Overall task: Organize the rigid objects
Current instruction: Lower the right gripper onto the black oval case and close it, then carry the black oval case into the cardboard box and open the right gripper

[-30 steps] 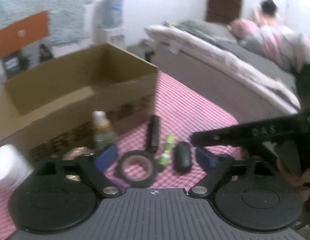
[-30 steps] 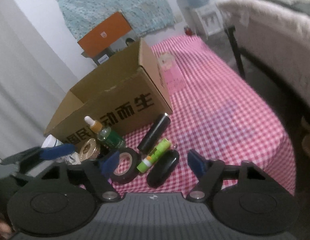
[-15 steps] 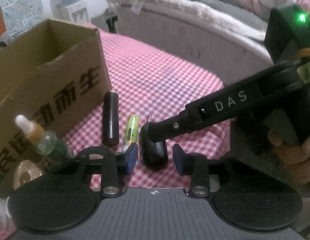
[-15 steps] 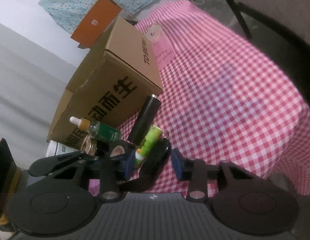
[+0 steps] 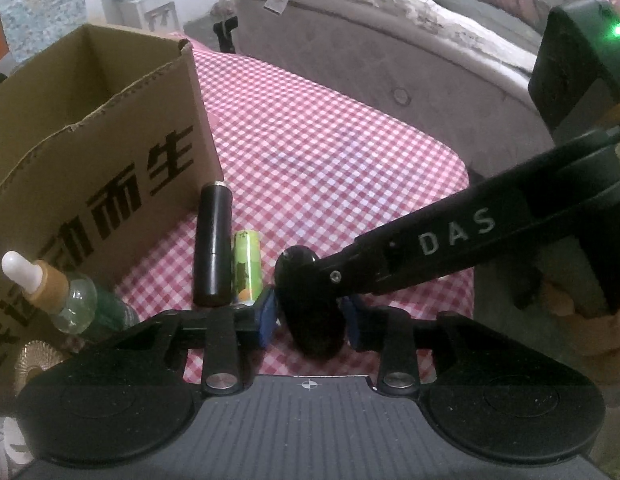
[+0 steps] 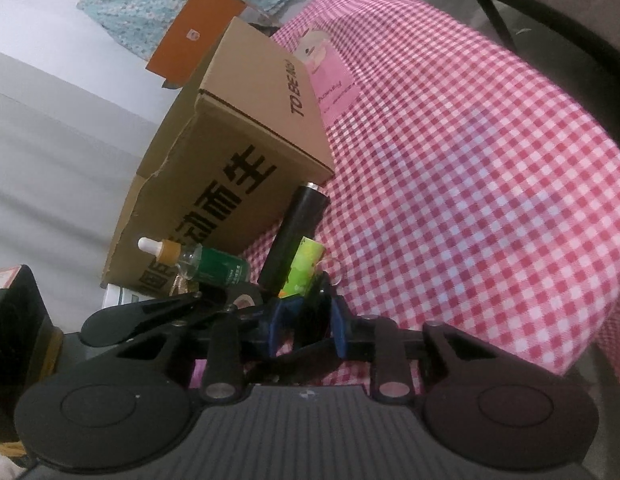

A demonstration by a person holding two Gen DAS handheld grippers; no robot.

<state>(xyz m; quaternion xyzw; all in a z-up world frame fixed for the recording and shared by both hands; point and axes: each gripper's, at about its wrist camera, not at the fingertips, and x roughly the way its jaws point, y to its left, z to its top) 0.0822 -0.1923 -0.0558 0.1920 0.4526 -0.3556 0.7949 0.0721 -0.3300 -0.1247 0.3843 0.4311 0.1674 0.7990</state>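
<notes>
Entry, both tools on one item: my left gripper (image 5: 310, 316) pinches the black oval fob (image 5: 310, 312) lying on the checked cloth (image 5: 350, 152), its blue pads having just closed in against the fob's sides; my right gripper (image 6: 303, 322) has just closed too, and seems to clamp the same fob's far end, though its tips are partly hidden. Risk, as I judge it: two grips pulling apart could twist the fob loose, or knock the green tube (image 5: 245, 268) just left of my left tips. Count ahead of the tools: one cardboard box (image 5: 89, 128), one black cylinder (image 5: 211, 244), one green tube, one dropper bottle (image 5: 61, 300), one tape roll (image 6: 241, 298), one gold disc (image 5: 37, 360)
</notes>
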